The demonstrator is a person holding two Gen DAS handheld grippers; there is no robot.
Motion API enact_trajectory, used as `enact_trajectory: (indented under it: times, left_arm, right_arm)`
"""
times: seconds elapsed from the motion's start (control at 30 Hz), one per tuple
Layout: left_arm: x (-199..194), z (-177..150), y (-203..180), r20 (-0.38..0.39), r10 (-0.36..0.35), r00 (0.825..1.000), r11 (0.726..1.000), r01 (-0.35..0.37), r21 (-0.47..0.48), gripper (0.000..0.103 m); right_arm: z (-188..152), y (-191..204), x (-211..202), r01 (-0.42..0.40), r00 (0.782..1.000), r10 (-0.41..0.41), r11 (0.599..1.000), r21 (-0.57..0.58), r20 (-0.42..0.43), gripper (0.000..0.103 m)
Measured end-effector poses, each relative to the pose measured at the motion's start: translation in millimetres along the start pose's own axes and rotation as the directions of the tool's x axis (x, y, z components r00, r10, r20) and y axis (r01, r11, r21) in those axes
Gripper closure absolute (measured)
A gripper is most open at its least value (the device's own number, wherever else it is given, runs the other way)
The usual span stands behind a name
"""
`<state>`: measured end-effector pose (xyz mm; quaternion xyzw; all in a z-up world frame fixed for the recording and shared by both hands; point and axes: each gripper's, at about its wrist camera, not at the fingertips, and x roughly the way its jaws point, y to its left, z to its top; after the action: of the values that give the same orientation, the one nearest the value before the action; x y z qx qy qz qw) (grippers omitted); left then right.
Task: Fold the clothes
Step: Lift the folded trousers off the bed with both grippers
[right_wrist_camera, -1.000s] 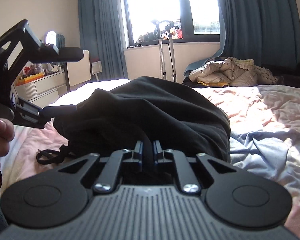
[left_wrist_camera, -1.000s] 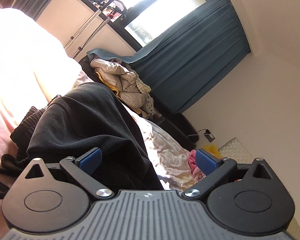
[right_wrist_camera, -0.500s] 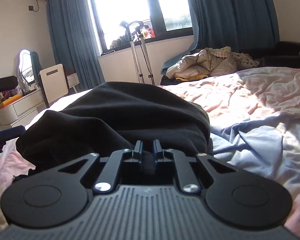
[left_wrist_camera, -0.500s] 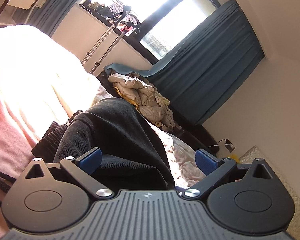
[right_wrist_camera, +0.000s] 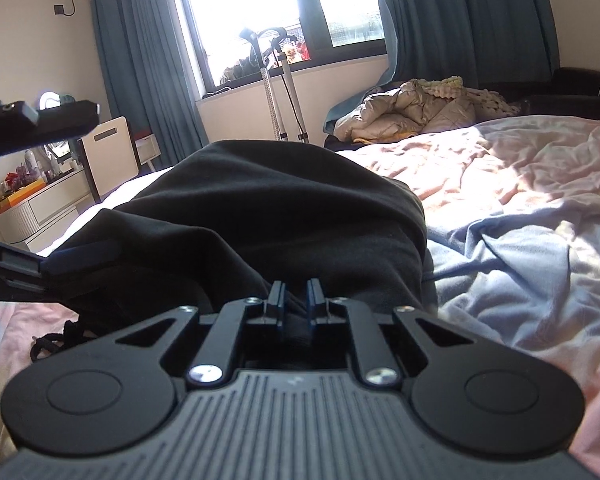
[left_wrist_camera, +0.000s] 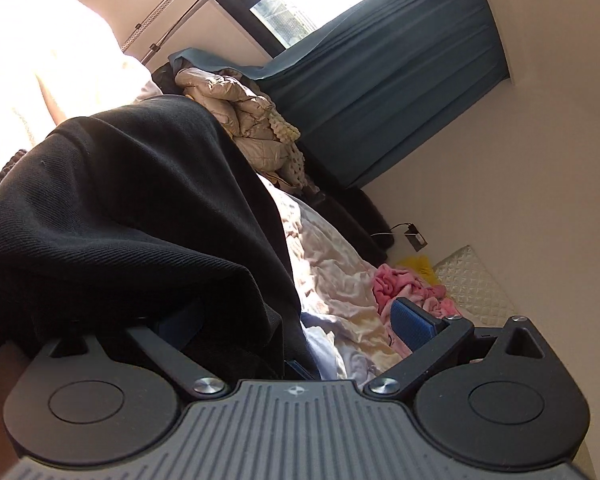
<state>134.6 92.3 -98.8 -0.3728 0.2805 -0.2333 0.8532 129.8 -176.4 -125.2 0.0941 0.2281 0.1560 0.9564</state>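
The right tool [right_wrist_camera: 295,294] is pinched nearly shut on an edge of the single black knit garment [right_wrist_camera: 260,208], heaped on the rumpled pink-and-white bed [right_wrist_camera: 500,184]. The left tool [left_wrist_camera: 296,320] gapes wide, one blue pad tucked under the cloth, gripping nothing. Judged step: gathering a second edge; next, close the left tool there and spread the garment flat. Two tools, one garment.

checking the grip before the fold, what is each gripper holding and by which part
The right gripper is shut on a fold at the near edge of the black garment. The left gripper is open, holding nothing; cloth drapes over one finger.
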Motion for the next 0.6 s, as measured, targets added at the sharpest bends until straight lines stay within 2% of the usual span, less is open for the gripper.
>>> enact_trajectory:
  times: [0.1, 0.23, 0.37, 0.47, 0.53, 0.57, 0.6]
  left_arm:
    - [11.2, 10.8, 21.4, 0.006, 0.004, 1.0, 0.992, -0.003, -0.125, 0.004]
    - [14.1, 29.7, 28.6, 0.076, 0.023, 0.997, 0.981, -0.008, -0.196, 0.01]
    - [6.8, 33.6, 41.1, 0.118, 0.058, 0.991, 0.962, -0.024, -0.271, 0.034]
    - [1.5, 38.9, 53.8, 0.142, 0.086, 0.986, 0.941, -0.033, -0.337, 0.065]
    - [-5.2, 38.5, 60.1, 0.17, 0.08, 0.982, 0.933, -0.014, -0.361, 0.089]
    - [-8.1, 38.1, 61.2, 0.173, 0.09, 0.981, 0.934, -0.023, -0.356, 0.097]
    - [-9.5, 37.9, 60.5, 0.176, 0.094, 0.98, 0.938, -0.028, -0.346, 0.097]
  right_arm:
    - [-1.4, 1.5, -0.8, -0.001, 1.0, 0.001, 1.0, -0.016, 0.008, 0.089]
    - [-6.0, 6.3, -2.9, -0.006, 0.999, 0.009, 0.998, -0.065, 0.039, 0.089]
    - [-9.8, 12.6, -9.6, 0.005, 0.996, 0.006, 0.991, -0.131, 0.085, 0.088]
    - [-8.2, 15.2, -12.4, 0.001, 0.995, 0.012, 0.992, -0.13, 0.103, 0.08]
    - [-6.4, 19.3, -12.2, -0.005, 0.994, 0.022, 0.988, -0.156, 0.108, 0.073]
    - [-5.2, 21.5, -12.0, -0.006, 0.994, 0.025, 0.986, -0.167, 0.11, 0.07]
    - [-3.7, 25.1, -12.0, -0.006, 0.993, 0.026, 0.984, -0.178, 0.113, 0.065]
